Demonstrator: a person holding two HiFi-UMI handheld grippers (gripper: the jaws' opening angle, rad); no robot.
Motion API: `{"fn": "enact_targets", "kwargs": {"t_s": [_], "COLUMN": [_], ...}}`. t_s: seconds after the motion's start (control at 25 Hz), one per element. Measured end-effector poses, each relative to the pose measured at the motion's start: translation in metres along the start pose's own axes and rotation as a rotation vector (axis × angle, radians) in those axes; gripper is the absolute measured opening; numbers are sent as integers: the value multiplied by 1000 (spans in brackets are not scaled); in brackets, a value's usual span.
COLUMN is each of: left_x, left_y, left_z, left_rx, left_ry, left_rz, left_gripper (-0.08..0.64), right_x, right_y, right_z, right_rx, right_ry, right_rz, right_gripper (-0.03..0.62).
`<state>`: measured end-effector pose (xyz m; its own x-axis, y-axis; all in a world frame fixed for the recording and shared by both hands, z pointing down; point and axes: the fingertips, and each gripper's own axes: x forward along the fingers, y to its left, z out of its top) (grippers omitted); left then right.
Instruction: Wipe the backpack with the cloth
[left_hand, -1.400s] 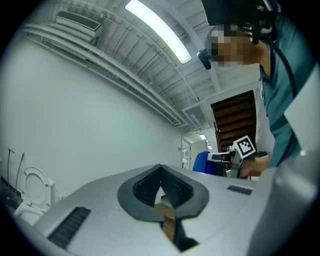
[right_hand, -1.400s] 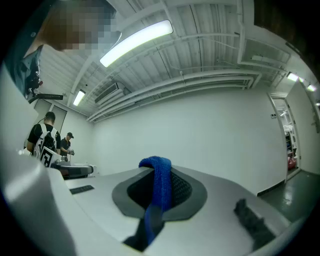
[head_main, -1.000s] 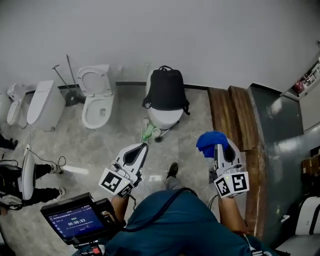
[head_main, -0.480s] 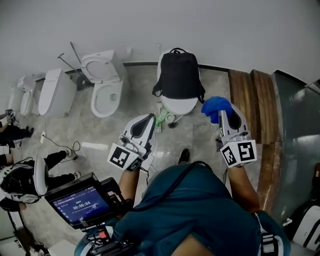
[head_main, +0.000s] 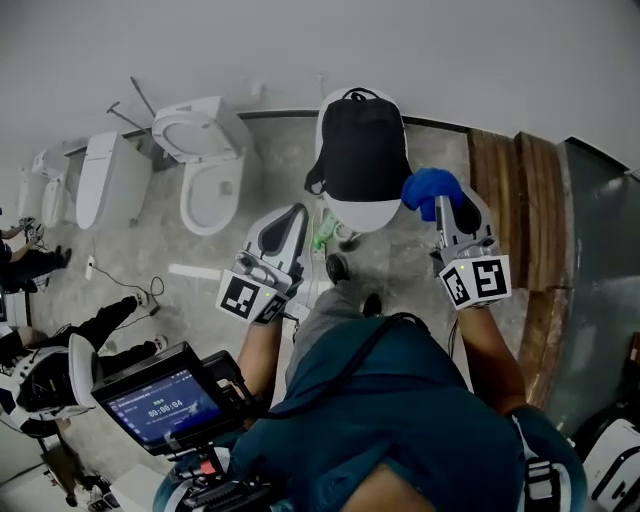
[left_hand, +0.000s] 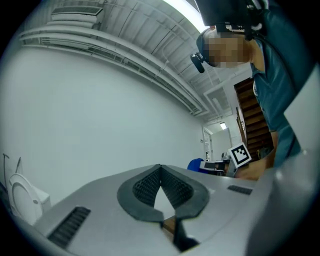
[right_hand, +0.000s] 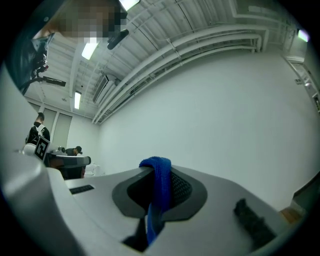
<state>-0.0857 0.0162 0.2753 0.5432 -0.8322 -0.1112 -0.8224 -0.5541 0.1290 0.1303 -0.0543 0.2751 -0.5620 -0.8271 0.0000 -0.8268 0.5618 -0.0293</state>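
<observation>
A black backpack (head_main: 362, 150) stands upright on a white toilet (head_main: 362, 212) against the far wall in the head view. My right gripper (head_main: 441, 203) is shut on a blue cloth (head_main: 427, 187), held just to the right of the backpack's lower corner. In the right gripper view the cloth (right_hand: 159, 189) drapes over the closed jaws of that gripper (right_hand: 157, 169). My left gripper (head_main: 296, 213) is shut and holds nothing, below and left of the backpack. In the left gripper view its jaws (left_hand: 160, 168) meet at the tip, pointing at a blank wall.
A second toilet with an open seat (head_main: 205, 165) stands left of the backpack, and another white fixture (head_main: 100, 180) further left. A green bottle (head_main: 322, 232) lies by the toilet base. Wooden planks (head_main: 505, 200) run on the right. A screen device (head_main: 155, 405) hangs near me; a person's legs (head_main: 100, 322) show at left.
I have stepped closer to the backpack, one foot forward. Both grippers moved up toward it; the blue cloth now sits right beside the backpack's lower right corner.
</observation>
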Motion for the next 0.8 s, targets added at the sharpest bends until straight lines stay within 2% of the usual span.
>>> {"fn": "enact_targets", "kwargs": {"t_s": [0.2,0.28,0.4,0.48,0.68,0.8], "left_x": [26,45,80,103,104,123], "left_y": [14,38,88,105,98,112], "left_z": [-7,-14,-37,-49,-56,-84], "left_rx": [-10,-23,-52,-54,-79,-89], "left_ry": [2,-1,25,46,85,138], "left_rz": [-49,-73,-99,-117,-132,-122], "left_gripper": [3,3,3,3,3,3], "right_x": [16,38,87,109,107,126], "right_y": [-21,-31,-51,-69,-95,-131], "right_z": [-10,-22,-54,-79,-121,-179], "right_rx": [3,1,3,20,34,80], "right_ry": [24,58,120,161,245,314], "right_rz": [-62,-95,-140,-170,-225,-266], "right_gripper": [23,23,23,23,23,23]}}
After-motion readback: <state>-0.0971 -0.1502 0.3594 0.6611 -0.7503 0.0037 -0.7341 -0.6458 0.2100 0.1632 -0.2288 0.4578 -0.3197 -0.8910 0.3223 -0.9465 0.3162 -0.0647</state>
